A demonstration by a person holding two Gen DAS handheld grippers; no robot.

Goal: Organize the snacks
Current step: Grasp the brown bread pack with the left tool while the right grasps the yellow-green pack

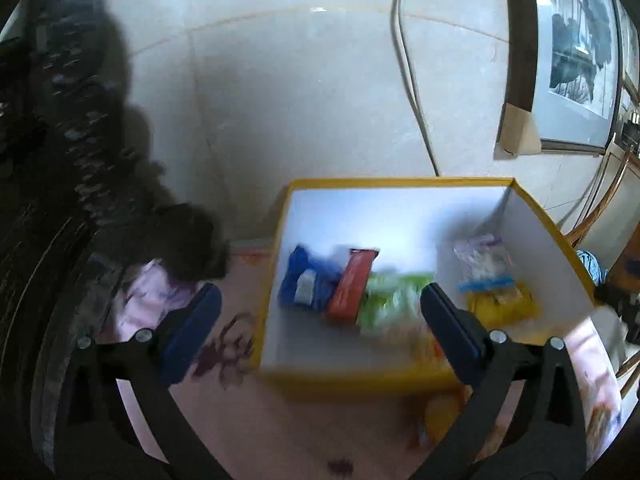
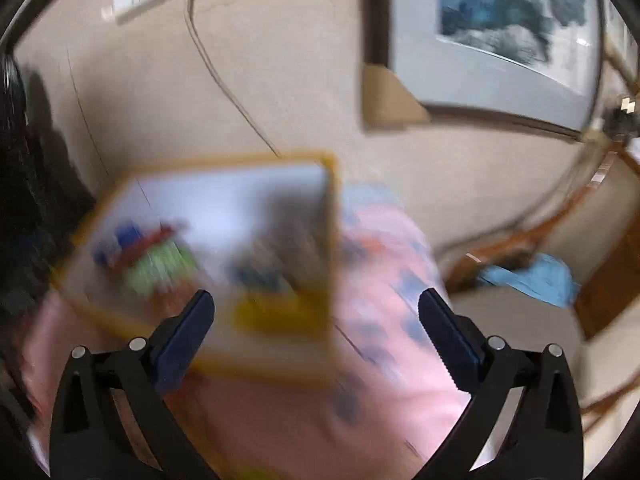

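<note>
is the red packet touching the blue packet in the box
Touching. The left wrist view shows the red packet leaning on the blue packet with no gap.

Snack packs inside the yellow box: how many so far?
5: blue pack, red pack and green pack left; clear bag and yellow pack right. More possibly hidden.
</note>
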